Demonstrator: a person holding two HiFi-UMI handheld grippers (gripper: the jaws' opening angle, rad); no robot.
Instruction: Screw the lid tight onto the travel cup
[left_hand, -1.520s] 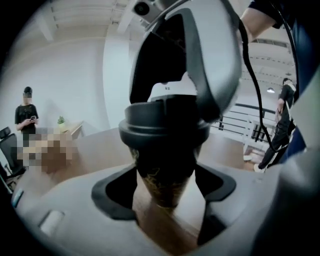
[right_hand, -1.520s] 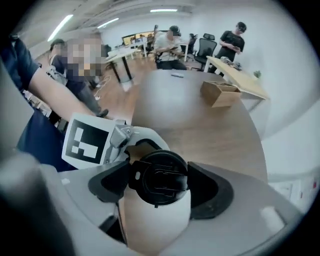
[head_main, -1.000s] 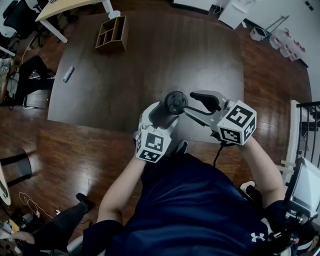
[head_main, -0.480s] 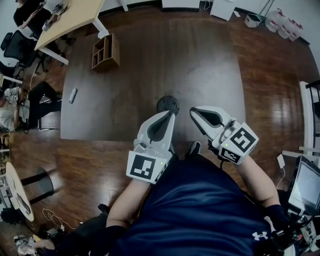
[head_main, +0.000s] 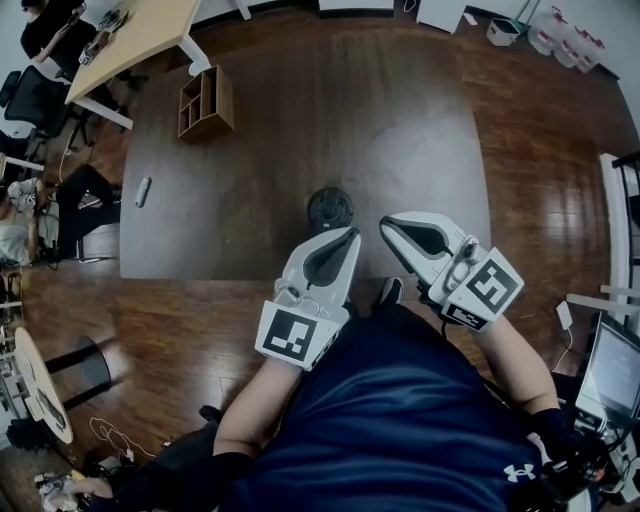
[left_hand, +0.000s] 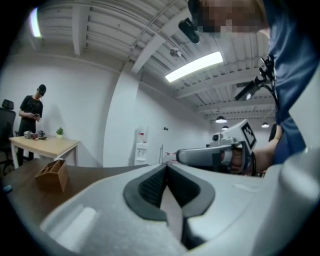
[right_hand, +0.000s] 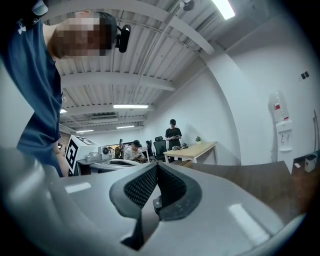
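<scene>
a: both sets are shut. the left tongs (head_main: 351, 233) are closed pad to pad with nothing in them, and so are the right tongs (head_main: 384, 222). each gripper view shows only ceiling and room past the tips.

b: a second ago they were spread and right up at the cup, weren't they?

a: yes, left around its body, right by the top. now both are drawn back toward the person's chest and point up and away. the cup (head_main: 313, 212) stands alone on the tabletop (head_main: 300, 120), just beyond the two tips and touching neither.

b: and the lid?

a: the lid (head_main: 331, 205) sits on it, dark and round from above. i'd judge the screwing is over and this is the let-go. whether it's really tight, no view can say.

b: anything else around?

a: a wooden box (head_main: 205, 100) near the far left corner, well apart from the cup, and a small grey thing (head_main: 143, 190) by the left edge. a seated person (head_main: 20, 225) is off at the left, on the wood floor (head_main: 560, 150).

b: anything in the way?

a: no. the stretch between tongs and cup is bare. if another twist were wanted, the only nuisance is that both sets would have to open and come back down.
</scene>
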